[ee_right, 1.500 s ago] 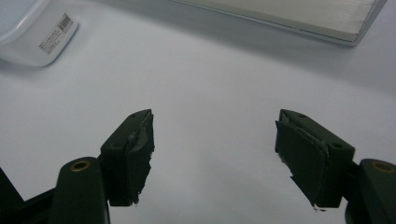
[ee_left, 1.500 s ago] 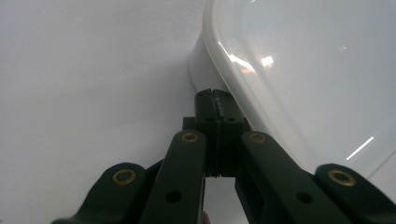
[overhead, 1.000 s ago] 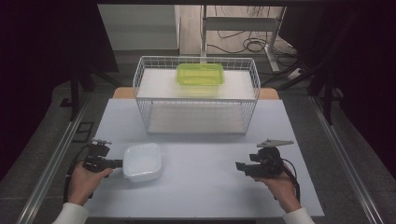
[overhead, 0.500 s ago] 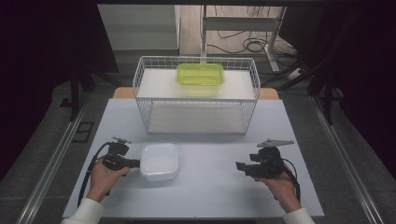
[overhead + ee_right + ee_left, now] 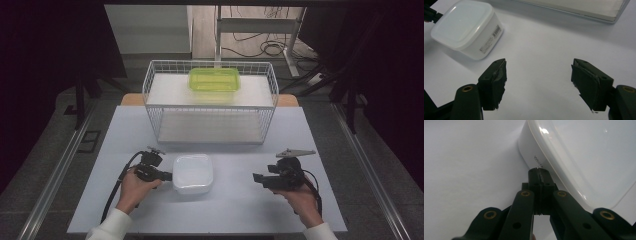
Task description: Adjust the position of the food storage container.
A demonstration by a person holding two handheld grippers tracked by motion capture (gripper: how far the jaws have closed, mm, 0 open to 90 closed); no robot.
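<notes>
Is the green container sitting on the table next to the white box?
No, the green container sits on the top shelf of the wire rack, well behind the white box on the table.

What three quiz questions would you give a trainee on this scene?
1. True or false: the right tool holds the white box.
2. Where is the green box? A: on the upper level of the rack. B: beside the white box. C: in the right tool.
3. How do the jaws of the left tool stand, and what do their tips touch?

Key
1. False: its jaws are open and empty, apart from the white box.
2. A.
3. Shut; the tips are against the side of the white box, just under its lid.
</notes>
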